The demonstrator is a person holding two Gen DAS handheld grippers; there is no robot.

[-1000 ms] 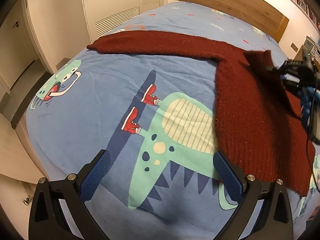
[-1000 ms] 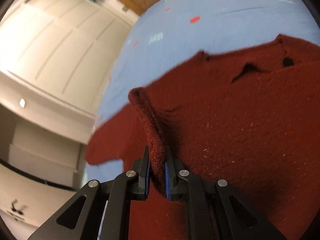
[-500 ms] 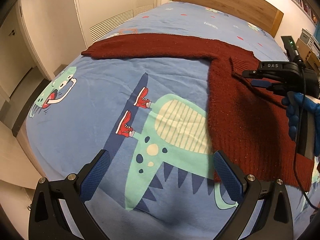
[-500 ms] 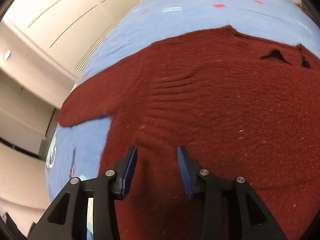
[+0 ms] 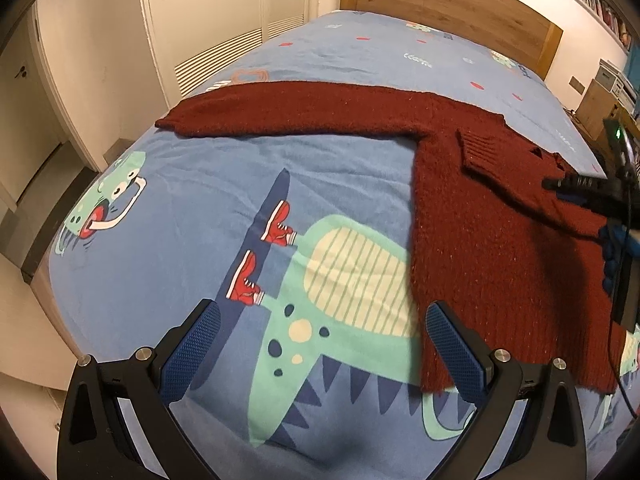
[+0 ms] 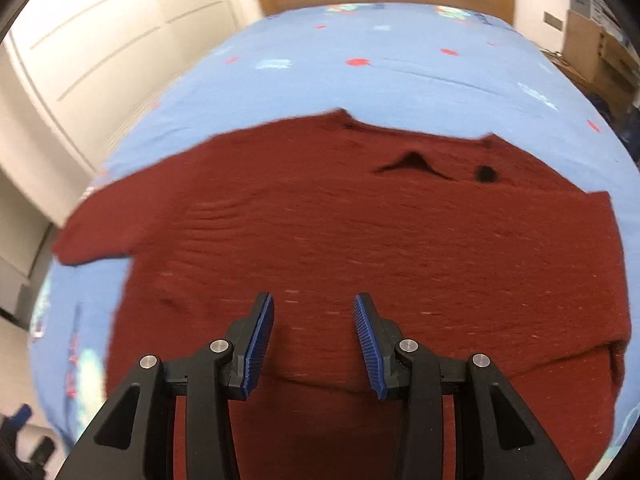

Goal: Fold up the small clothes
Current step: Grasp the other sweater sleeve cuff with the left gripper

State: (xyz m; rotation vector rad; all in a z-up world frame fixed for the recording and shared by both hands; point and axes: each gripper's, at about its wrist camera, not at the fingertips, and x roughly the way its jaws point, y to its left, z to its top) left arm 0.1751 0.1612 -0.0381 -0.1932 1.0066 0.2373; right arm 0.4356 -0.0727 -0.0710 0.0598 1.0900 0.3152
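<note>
One sleeve of the dark red sweater (image 5: 500, 216) is seen folded across the chest, its ribbed cuff (image 5: 486, 152) lying just below the shoulder; the other sleeve (image 5: 288, 114) is stretched flat toward ten o'clock in the left wrist view; the garment is spread on the blue dinosaur bedsheet (image 5: 168, 216), its body at about three o'clock there. The left gripper (image 5: 322, 352) is held spread wide above the bare sheet, nothing between its pads; the right gripper (image 6: 314, 344) is parted over the sweater's body, its blue pads (image 6: 260, 344) clear of the knit, so nothing is grasped. The outstretched sleeve is judged to be the next part to fold; it would best be taken at the cuff end by the left gripper, lifted only slightly, and carried across toward three o'clock so that it lies over the first; the shoulder should be kept pinned, since a loose knit is likely to drag and bunch.
</note>
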